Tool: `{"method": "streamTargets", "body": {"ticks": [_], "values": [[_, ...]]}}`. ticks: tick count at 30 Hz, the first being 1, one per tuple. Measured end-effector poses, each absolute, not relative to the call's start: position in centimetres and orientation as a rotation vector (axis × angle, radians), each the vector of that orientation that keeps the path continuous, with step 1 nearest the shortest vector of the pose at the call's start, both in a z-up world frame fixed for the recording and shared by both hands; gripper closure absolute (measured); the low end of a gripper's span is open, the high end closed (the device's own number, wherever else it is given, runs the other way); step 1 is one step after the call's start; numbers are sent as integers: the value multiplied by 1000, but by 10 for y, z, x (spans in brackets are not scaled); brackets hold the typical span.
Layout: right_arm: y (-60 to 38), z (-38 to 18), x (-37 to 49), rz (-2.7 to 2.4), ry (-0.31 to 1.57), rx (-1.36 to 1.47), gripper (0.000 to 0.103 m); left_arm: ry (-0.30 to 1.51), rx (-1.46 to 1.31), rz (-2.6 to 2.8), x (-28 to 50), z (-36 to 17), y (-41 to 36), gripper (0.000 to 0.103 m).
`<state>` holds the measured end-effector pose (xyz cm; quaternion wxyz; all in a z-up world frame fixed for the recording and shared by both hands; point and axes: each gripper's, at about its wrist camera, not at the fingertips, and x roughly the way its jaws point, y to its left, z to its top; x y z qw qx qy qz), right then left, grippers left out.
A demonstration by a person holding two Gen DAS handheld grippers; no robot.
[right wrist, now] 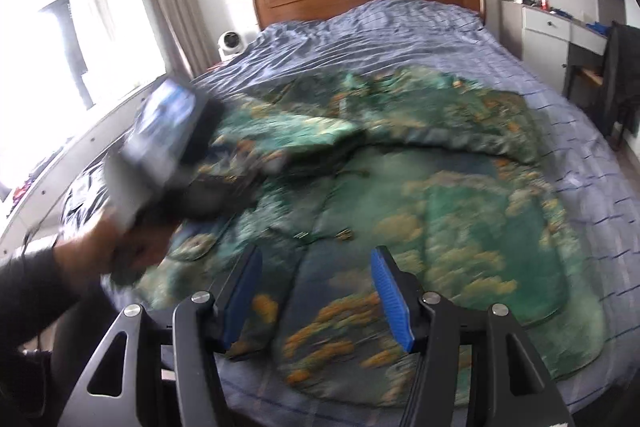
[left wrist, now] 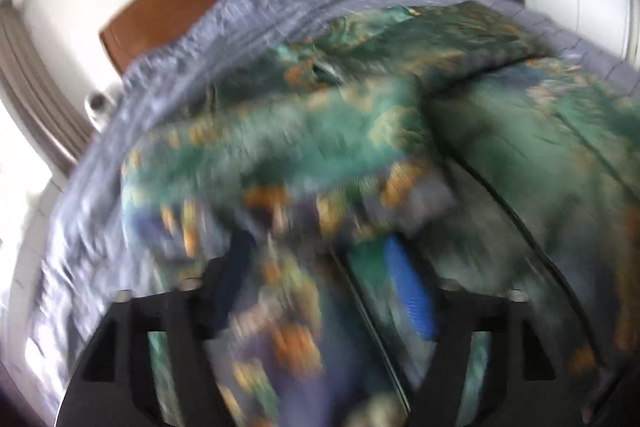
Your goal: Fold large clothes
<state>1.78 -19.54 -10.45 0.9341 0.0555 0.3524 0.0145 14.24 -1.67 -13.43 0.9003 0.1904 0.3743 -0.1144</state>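
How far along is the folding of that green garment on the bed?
Partly done: one side of the garment already lies folded over its middle. Nothing is gripped now; the left hand-held gripper and right hand-held gripper are open above it. Still left: folding the spread lower part on the bed.

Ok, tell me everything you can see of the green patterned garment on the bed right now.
The garment is a large padded-looking piece in green and teal with orange-gold blotches and dark piping along its seams. It lies spread but rumpled on the blue striped bedspread, its left part bunched and partly folded over the middle. The right gripper stands open above its near hem. In the blurred left wrist view, fabric lies between the left gripper's open fingers.
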Motion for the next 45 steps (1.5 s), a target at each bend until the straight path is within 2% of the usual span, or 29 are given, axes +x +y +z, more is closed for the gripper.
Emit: {"method": "streamTargets", "body": {"ticks": [4,12,18,22,23,24,25,30,33,36,42,45], "values": [[-214,-99,56,69,754,141,45,785,240,-206,112,-128,19,17],[-242,-150,194,240,908,649,45,776,45,-92,100,-143,54,16],[-229,-179,235,81,974,632,45,779,33,-85,93,-158,59,16],[-227,-189,242,50,974,652,46,764,57,-88,90,-159,56,13],[-226,-190,245,57,980,652,71,763,58,-88,90,-159,55,13],[-226,-188,247,73,980,658,89,763,59,-89,89,-158,56,13],[-227,-184,248,85,974,669,93,760,57,-90,89,-157,56,13],[-223,-102,263,148,766,445,94,738,8,-105,89,-145,59,13],[-240,-71,294,145,708,366,94,731,2,-112,91,-140,57,13],[-260,-79,334,111,732,328,94,742,-7,-122,96,-137,56,13],[-280,-140,380,32,841,262,93,780,-2,-117,104,-138,59,13],[-284,-156,384,15,893,229,77,812,0,-120,110,-139,57,13]]}}
